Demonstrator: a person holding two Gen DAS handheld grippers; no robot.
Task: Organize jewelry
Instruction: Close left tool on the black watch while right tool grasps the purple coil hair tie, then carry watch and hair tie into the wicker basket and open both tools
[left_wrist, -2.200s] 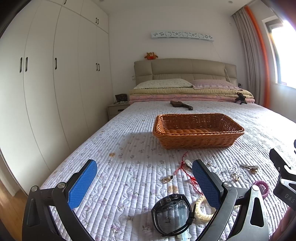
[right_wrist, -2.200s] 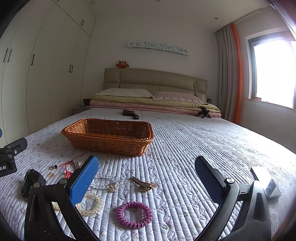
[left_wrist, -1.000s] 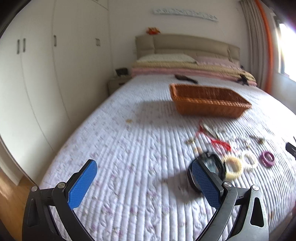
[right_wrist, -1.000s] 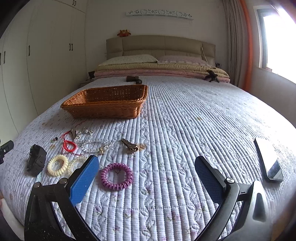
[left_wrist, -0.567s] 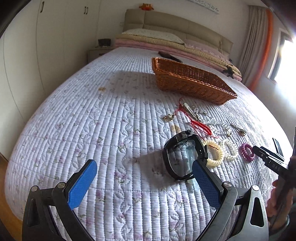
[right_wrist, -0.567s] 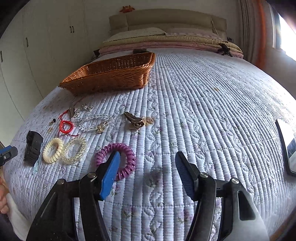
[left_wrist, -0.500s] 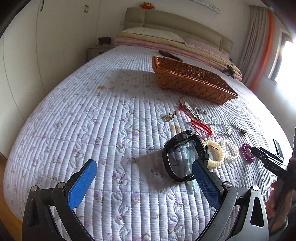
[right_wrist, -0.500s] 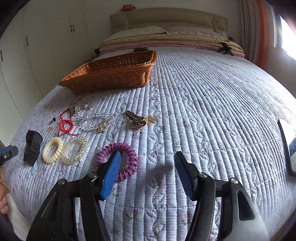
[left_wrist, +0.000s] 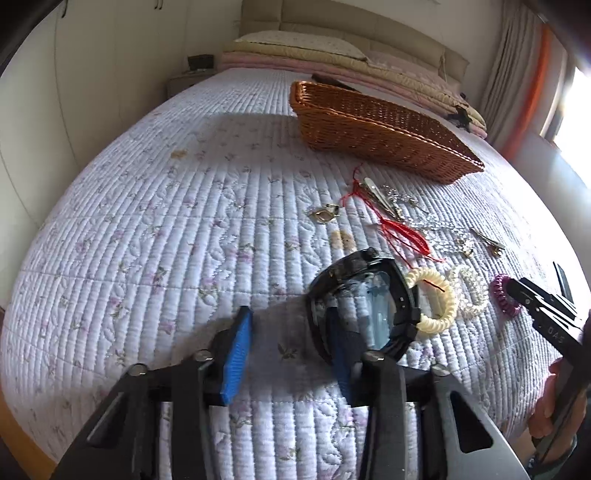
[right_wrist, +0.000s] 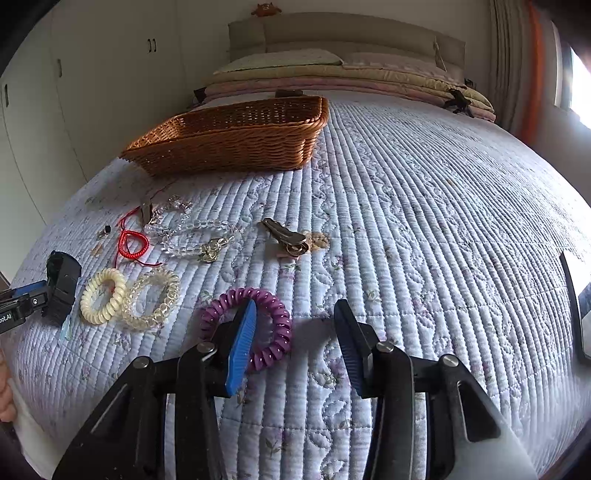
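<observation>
Straddling the purple coil band (right_wrist: 246, 328), the right gripper (right_wrist: 295, 343) has its fingers spread, the left one inside the ring. On its body the left-wrist view shows letters, perhaps "DAS". The left gripper (left_wrist: 291, 354), also parted, reaches the black watch (left_wrist: 364, 301) on the quilt (right_wrist: 424, 221); "LAI" marks it. The wicker basket (right_wrist: 236, 140) sits beyond.

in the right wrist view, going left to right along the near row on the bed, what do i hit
black watch → cream coil tie → clear coil tie → purple coil tie → phone at the far right edge
</observation>
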